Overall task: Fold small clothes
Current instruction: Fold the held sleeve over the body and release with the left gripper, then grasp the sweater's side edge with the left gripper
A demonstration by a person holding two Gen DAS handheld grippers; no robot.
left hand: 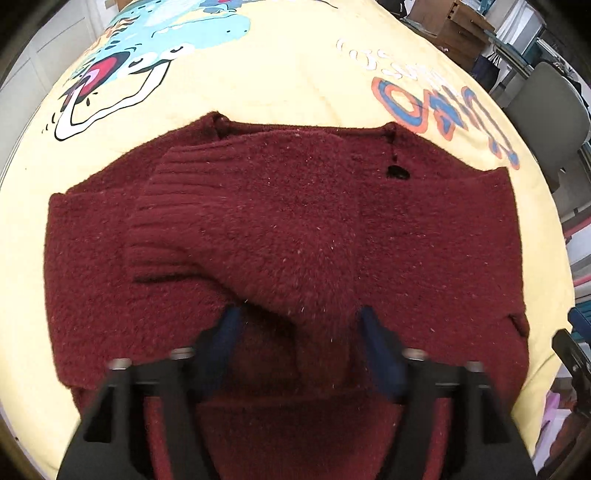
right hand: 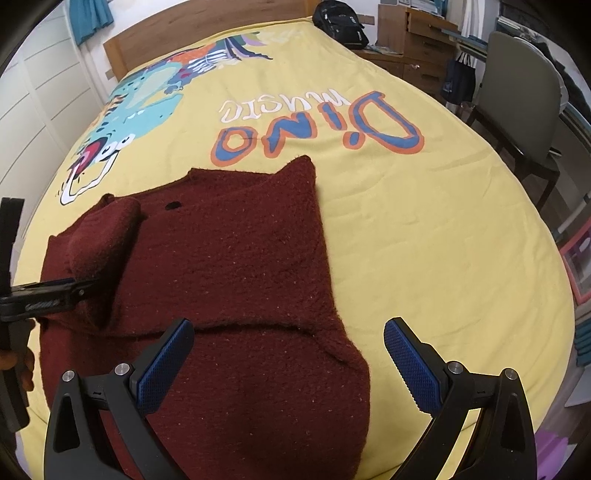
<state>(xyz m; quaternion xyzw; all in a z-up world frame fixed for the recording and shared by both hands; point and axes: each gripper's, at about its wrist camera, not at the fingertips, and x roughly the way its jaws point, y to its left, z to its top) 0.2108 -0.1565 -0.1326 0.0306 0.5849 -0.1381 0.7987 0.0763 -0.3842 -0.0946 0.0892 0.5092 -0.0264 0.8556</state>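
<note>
- Two grippers, one garment, one bed.
- Left gripper (left hand: 299, 321): blue-padded fingers (left hand: 227, 339) sit either side of a sleeve (left hand: 258, 221). They are partly spread with the thick sleeve fabric bunched between them. In the right wrist view the same gripper (right hand: 79, 290) comes in from the left edge with its tips pressed into the sleeve fold, so it has hold of the sleeve.
- Right gripper (right hand: 288, 343): jaws spread wide, nothing between the blue pads (right hand: 406, 354). It hovers over the near right part of the garment, one finger above the fabric, the other above bare bedspread.
- One sweater (right hand: 229, 258): dark maroon, fuzzy knit, flecked with pale lint. It lies flat on the near half of the bed, neckline towards the far end.
- The sleeve is laid diagonally across the body, and its ribbed cuff (left hand: 162, 206) lies on the left part of the chest.
- One small black spot (left hand: 397, 171) shows near the neckline. I cannot tell whether it is a button or a hole.
- A horizontal fold line crosses the lower body in the right wrist view.
- Bedspread (right hand: 424, 221): yellow, one cartoon dinosaur print (right hand: 147, 99), lettering "Dino music" (right hand: 317, 125) just beyond the sweater.
- Around the bed: one wooden headboard (right hand: 184, 33), one black backpack (right hand: 341, 24) at the far corner, one grey chair (right hand: 521, 99) on the right.
</note>
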